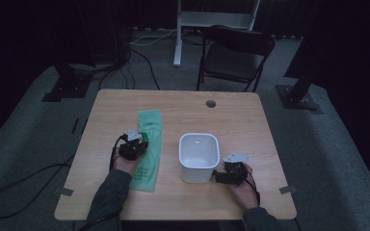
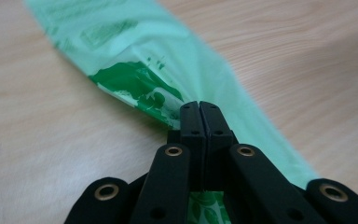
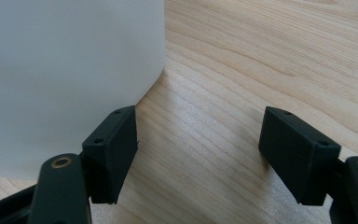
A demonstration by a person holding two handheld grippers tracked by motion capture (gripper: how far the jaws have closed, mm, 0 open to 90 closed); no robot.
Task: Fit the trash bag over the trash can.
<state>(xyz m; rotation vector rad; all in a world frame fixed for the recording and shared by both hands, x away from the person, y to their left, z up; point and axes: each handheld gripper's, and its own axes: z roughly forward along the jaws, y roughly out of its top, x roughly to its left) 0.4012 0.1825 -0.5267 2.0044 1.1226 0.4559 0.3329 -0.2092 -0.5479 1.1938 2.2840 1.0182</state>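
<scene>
A long, flat green plastic bag (image 1: 148, 132) lies on the left half of the wooden table (image 1: 250, 125). My left gripper (image 1: 135, 142) sits on its middle. In the left gripper view the two black jaws meet with a fold of the green bag (image 2: 168, 60) pinched between their tips (image 2: 199, 111). A white square container (image 1: 199, 156) stands upright right of the bag. My right gripper (image 1: 218, 177) rests on the table by its near right corner, open. In the right gripper view, one jaw of that gripper (image 3: 198, 140) stands next to the container's wall (image 3: 65, 70), with bare wood between the jaws.
A round cable hole (image 1: 210, 103) is near the table's far edge. A dark folding chair (image 1: 233, 53) and a white stand (image 1: 178, 33) are behind the table. A black cable (image 1: 24, 185) trails over the floor at the left.
</scene>
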